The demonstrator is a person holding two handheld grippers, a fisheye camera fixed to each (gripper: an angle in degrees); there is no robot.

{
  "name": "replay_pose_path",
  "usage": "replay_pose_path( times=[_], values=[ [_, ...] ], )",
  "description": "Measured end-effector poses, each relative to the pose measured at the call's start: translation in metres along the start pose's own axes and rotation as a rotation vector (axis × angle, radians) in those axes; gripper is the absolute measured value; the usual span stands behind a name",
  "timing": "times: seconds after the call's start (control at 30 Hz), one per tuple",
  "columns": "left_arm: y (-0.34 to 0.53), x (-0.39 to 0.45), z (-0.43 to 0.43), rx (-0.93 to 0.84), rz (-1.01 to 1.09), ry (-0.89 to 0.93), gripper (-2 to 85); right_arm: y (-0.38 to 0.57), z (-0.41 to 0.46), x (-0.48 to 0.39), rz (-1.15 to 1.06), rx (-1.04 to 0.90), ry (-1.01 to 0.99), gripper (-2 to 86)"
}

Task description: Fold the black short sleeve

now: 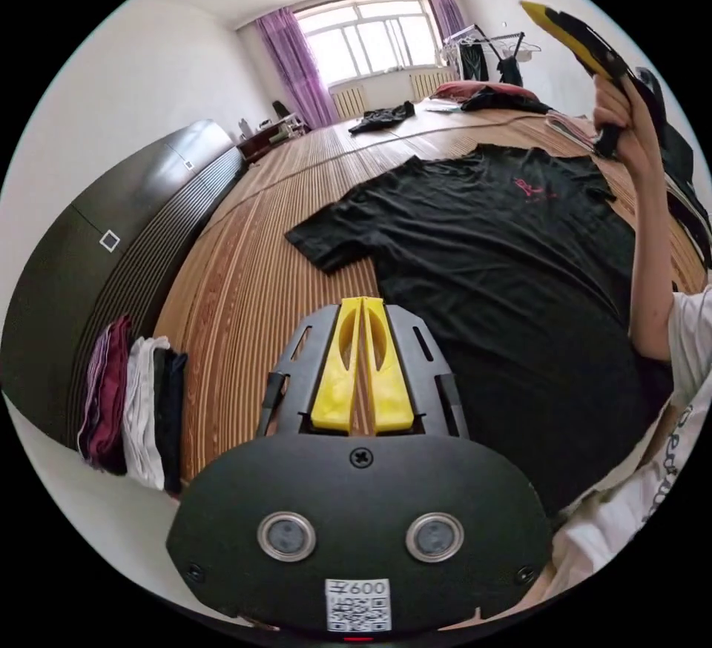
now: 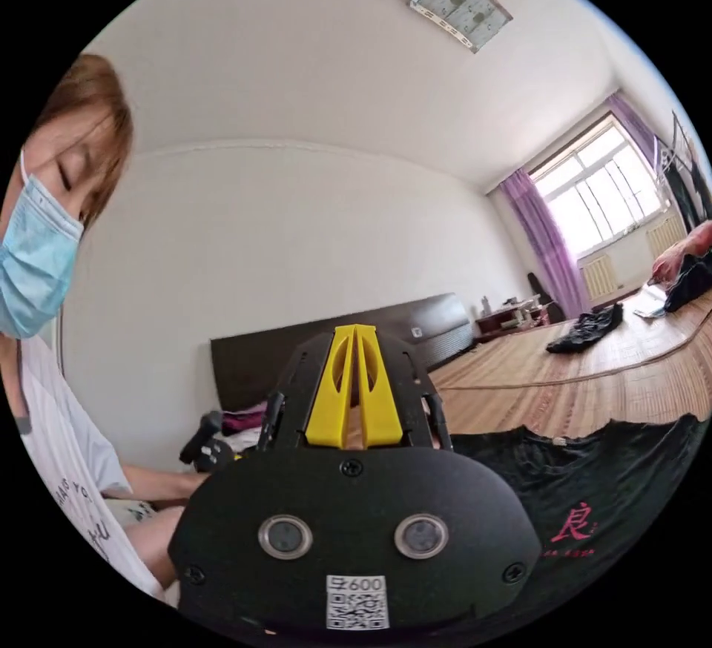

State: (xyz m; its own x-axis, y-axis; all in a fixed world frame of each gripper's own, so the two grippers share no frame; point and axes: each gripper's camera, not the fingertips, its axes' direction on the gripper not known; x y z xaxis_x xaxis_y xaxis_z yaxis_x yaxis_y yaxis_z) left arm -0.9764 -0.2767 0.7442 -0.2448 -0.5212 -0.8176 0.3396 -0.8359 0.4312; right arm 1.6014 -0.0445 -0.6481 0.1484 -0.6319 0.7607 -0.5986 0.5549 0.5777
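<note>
The black short sleeve [image 1: 512, 262] was spread flat on the striped bed mat [image 1: 245, 292], lengthwise away from the left hand-held gripper [image 1: 361, 301], collar at the far end. Both the left and right hand-held gripper [image 2: 355, 329] were closed, empty.

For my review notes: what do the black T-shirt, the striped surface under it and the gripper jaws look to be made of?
Black T-shirt: soft matte knit, likely cotton; it lies limp with shallow wrinkles and carries a red print. Striped surface: looks like a woven bamboo or straw mat, with fine parallel tan and brown slats and a slight sheen. Left gripper jaws: smooth yellow moulded plastic, on a black frame that is plastic or metal.
</note>
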Motion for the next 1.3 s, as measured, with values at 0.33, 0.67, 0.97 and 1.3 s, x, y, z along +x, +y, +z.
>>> replay_pose_path(
  times=[0.33, 0.67, 0.97, 1.3],
  values=[
    [0.158, 0.009, 0.006, -0.207, -0.164, 0.203, 0.2, 0.19, 0.321, 0.02, -0.029, -1.117, 0.187, -0.9],
    [0.237, 0.009, 0.027, -0.104, -0.152, 0.218, 0.1, 0.307, 0.416, 0.055, -0.031, -1.218, 0.478, -0.8],
    [0.293, 0.003, 0.065, -0.046, -0.203, 0.267, 0.0, 0.307, 0.402, 0.065, 0.07, -1.125, 0.483, -0.8],
    [0.321, 0.031, 0.118, -0.082, -0.122, 0.155, 0.1, 0.32, 0.37, 0.071, 0.059, -1.124, 0.579, -0.8]
  ],
)
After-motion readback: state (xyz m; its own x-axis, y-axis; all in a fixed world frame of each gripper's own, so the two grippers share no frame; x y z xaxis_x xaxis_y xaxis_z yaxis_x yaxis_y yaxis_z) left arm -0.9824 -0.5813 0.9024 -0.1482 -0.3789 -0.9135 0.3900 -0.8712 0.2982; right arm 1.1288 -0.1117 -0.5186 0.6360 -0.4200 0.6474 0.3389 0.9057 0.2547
